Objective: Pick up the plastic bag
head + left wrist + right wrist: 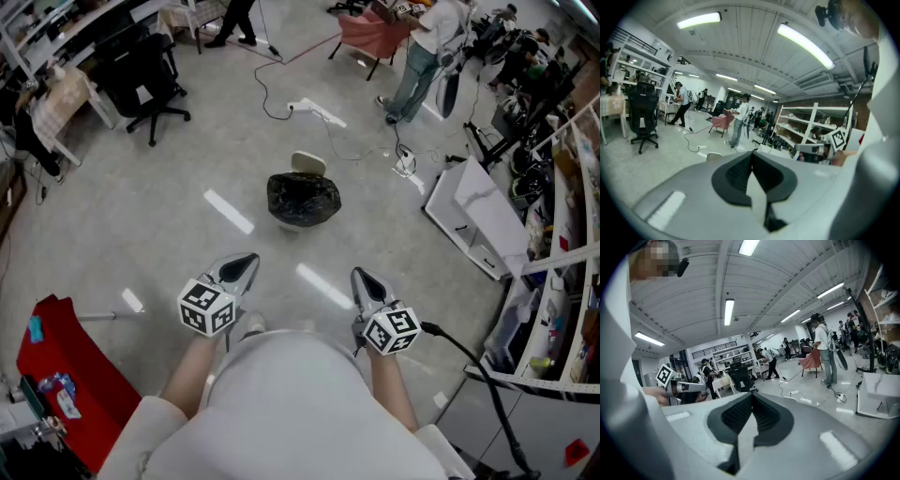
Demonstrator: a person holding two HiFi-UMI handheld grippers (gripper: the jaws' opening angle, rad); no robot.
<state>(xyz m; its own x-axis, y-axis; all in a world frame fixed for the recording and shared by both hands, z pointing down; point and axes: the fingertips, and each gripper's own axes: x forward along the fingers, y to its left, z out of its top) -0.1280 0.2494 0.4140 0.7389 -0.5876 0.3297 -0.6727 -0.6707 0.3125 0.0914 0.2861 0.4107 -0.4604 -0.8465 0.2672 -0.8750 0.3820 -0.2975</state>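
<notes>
A black plastic bag (303, 200) sits bunched on the grey floor ahead of me, with a pale flat lid-like thing (308, 163) just behind it. My left gripper (246, 263) is held low at my waist, well short of the bag, its jaws shut and empty. My right gripper (361, 277) is beside it at the same height, also shut with nothing in it. In the left gripper view the left gripper (751, 157) points level across the room, and the right gripper (751, 399) does the same in its own view. The bag shows in neither gripper view.
A black office chair (145, 75) stands far left, a red cart (66, 375) near left. A white panel (476, 214) and shelving (562, 234) line the right side. A power strip with cables (314, 111) lies beyond the bag. A person (422, 56) stands at the back.
</notes>
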